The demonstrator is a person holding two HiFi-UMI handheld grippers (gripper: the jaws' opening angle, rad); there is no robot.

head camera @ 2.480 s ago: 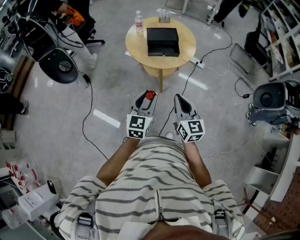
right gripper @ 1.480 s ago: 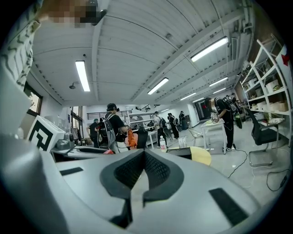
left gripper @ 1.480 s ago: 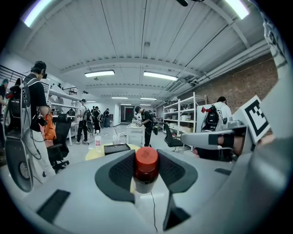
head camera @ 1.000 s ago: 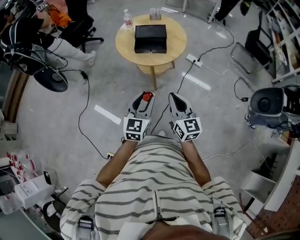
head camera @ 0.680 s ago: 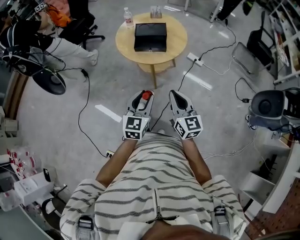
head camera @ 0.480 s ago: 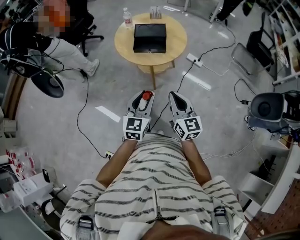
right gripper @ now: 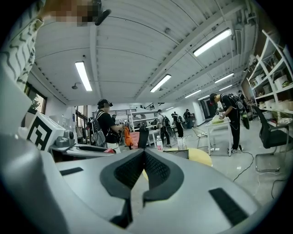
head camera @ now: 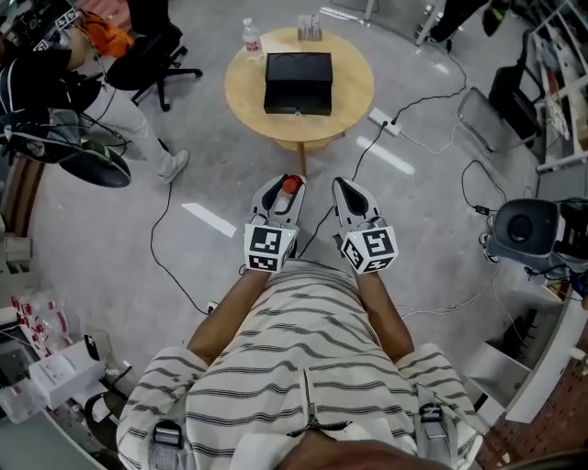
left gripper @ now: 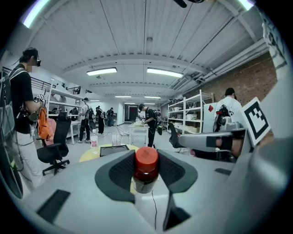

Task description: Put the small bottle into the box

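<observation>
My left gripper point(head camera: 286, 187) is shut on a small dark bottle with a red cap point(head camera: 291, 184); in the left gripper view the bottle point(left gripper: 146, 169) stands upright between the jaws. My right gripper point(head camera: 342, 191) is shut with nothing in it, its jaws pressed together in the right gripper view point(right gripper: 143, 168). Both are held in front of the person's striped shirt, above the floor. The black box point(head camera: 299, 83) lies open on a round wooden table point(head camera: 356, 87) well ahead of both grippers. In the left gripper view the box point(left gripper: 113, 149) shows far off.
A clear water bottle point(head camera: 250, 39) and a small holder point(head camera: 309, 27) stand at the table's far edge. Cables and a power strip point(head camera: 384, 122) cross the floor. A seated person point(head camera: 92, 83) is at left, with shelves at right and a round device point(head camera: 522, 222) on the floor.
The table and box have drifted slightly in the head view as the person moved. Both grippers keep their pose and the bottle stays held.
</observation>
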